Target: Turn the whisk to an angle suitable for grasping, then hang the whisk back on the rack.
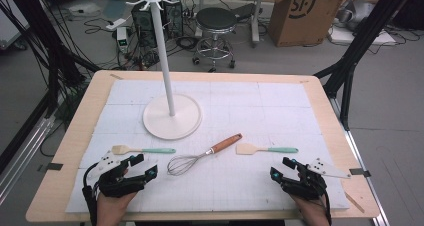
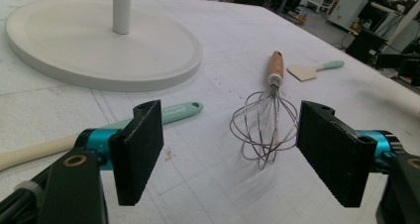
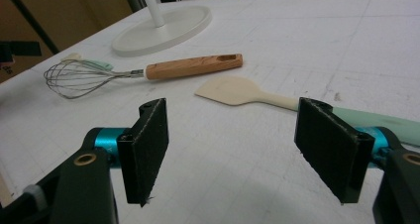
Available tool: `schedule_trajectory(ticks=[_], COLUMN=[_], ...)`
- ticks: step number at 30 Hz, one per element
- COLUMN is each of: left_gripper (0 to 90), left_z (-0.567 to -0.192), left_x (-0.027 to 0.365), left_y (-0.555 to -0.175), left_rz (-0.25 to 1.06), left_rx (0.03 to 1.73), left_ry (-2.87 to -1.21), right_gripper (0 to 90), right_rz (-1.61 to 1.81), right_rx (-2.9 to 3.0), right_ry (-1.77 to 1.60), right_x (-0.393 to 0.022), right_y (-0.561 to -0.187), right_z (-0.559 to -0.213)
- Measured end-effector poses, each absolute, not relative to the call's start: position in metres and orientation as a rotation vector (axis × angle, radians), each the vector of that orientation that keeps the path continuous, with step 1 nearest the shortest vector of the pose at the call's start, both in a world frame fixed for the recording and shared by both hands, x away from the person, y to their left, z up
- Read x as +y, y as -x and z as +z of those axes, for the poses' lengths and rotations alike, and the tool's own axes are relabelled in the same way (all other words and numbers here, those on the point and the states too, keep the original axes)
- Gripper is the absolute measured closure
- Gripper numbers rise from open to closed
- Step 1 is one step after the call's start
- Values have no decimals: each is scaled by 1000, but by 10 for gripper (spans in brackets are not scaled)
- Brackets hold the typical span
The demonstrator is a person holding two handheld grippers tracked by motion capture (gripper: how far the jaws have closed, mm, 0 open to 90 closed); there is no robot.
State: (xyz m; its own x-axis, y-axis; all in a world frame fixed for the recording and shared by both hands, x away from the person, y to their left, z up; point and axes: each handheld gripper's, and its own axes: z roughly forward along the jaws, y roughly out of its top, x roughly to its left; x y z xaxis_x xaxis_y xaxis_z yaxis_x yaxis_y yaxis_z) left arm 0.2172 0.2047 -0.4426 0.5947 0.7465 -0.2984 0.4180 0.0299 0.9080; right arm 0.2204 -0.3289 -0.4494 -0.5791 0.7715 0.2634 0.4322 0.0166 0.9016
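Observation:
A wire whisk (image 1: 202,155) with a wooden handle lies at the mat's middle front; the same whisk (image 2: 265,120) lies ahead of my left jaws, and the whisk (image 3: 143,71) shows beyond my right jaws. A spatula (image 1: 142,150) with a mint handle lies left of it, another spatula (image 1: 266,149) to its right. My left gripper (image 1: 144,167) rests open near the front left, just below the left spatula (image 2: 99,130). Open too, my right gripper (image 1: 282,168) sits at the front right, below the right spatula (image 3: 277,101). Neither holds anything.
A white hook stand (image 1: 171,117) with a tall pole rises from a round base behind the utensils. The white mat (image 1: 260,106) covers a wooden table (image 1: 75,131). A stool (image 1: 216,21), a cardboard box (image 1: 305,11) and cables stand on the floor beyond.

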Motion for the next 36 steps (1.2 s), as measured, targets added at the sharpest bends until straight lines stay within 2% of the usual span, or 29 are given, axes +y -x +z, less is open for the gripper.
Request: schedule_trajectory(ticks=[36], left_gripper=[260], left_z=[-437], left_x=[190], left_y=[-223], left_rz=[306], left_rx=[948], left_ry=[-1609], right_gripper=[287], right_rz=[1564], right_rx=[1969], right_ry=[-1266], right_x=[-337], right_y=[-212], right_z=[-449])
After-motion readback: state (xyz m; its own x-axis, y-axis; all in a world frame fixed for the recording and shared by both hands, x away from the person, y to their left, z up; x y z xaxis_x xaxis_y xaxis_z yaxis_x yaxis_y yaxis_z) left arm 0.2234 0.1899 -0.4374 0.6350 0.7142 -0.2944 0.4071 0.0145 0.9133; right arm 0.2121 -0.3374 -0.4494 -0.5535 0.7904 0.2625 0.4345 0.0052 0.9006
